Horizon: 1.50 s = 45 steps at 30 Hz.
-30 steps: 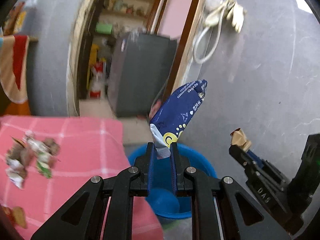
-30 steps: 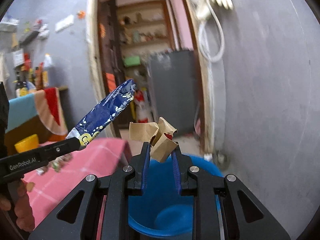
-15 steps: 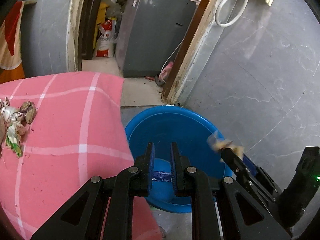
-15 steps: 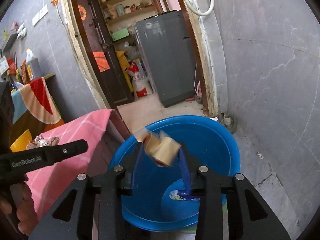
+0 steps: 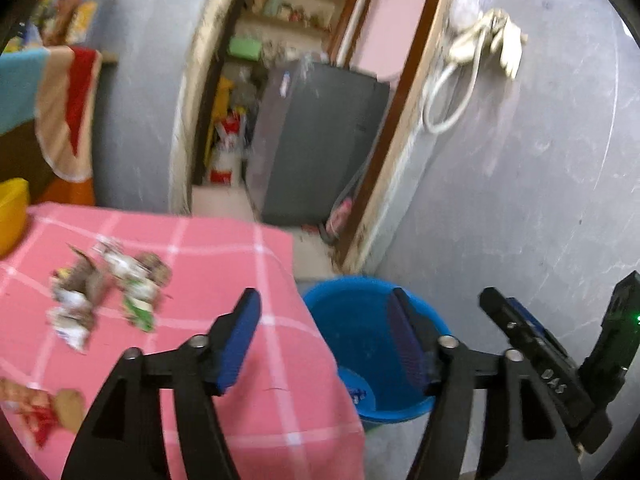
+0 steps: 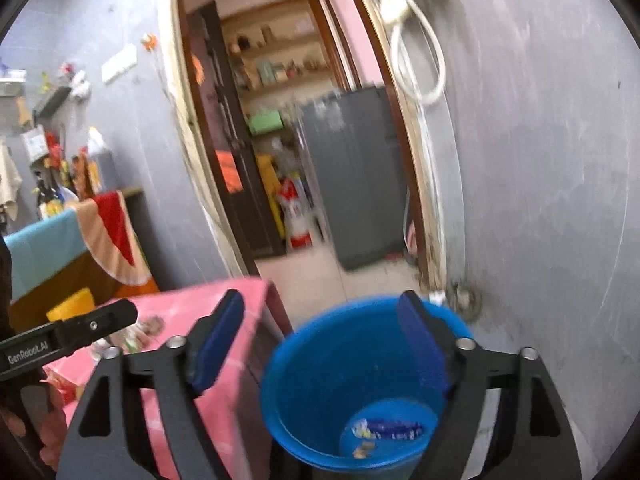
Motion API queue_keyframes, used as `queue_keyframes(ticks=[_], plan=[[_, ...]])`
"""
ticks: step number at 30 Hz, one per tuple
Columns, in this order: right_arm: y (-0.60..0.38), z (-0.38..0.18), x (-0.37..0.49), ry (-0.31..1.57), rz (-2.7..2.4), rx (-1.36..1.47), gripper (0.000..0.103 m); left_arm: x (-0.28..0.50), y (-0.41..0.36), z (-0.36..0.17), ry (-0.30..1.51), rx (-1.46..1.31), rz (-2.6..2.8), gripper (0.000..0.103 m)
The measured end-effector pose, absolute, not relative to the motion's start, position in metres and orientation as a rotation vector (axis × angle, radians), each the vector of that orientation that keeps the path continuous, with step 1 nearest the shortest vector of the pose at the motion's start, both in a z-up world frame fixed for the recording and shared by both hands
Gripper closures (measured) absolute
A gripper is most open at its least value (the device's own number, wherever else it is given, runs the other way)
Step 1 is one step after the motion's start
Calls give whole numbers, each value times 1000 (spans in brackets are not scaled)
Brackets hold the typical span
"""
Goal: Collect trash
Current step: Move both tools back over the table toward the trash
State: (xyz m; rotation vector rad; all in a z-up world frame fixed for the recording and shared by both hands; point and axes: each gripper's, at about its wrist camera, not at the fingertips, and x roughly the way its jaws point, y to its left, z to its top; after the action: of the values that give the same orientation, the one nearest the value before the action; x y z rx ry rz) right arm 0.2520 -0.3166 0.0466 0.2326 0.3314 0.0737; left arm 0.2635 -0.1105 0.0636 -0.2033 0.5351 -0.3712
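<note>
Lying in the blue bucket (image 6: 320, 364): a blue wrapper (image 6: 390, 429), perhaps a brown scrap; both tools spread apart, empty

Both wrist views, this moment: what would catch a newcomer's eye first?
The blue bucket on the floor beside the pink checked table, with a blue wrapper lying at its bottom. Next, both tongs, left and right, wide open and empty above it. Then the heap of crumpled wrappers on the table, left of the bucket.
</note>
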Motion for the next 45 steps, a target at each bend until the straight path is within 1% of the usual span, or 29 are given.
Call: queue_keyframes(ticks=[1,2,3,5,7,12,19,26,30,35,45], plan=[[-311,55,245,295,79,222,13,256,-102,69,509,-209,-359,31],[-306,59,242,275,82,215,9,250,-96,74,488,-216,-348,22],[-300,67,235,242,86,201,1,245,-91,78,467,-225,-338,18],[-290,76,227,195,96,181,0,230,-76,88,409,-241,-306,7],[-277,84,217,151,117,156,0,217,-64,95,364,-241,-276,2],[-250,95,198,69,168,132,0,186,-38,106,277,-187,-185,2],[-210,102,176,-28,231,97,0,147,5,102,207,-160,-74,2],[-174,94,175,-29,292,69,0,126,44,82,186,-120,21,2],[-157,84,181,15,316,47,0,121,61,65,222,-110,39,2],[-139,65,194,116,350,4,0,129,76,43,313,-142,22,2],[-125,36,219,290,377,-36,0,151,80,19,509,-205,-62,3]])
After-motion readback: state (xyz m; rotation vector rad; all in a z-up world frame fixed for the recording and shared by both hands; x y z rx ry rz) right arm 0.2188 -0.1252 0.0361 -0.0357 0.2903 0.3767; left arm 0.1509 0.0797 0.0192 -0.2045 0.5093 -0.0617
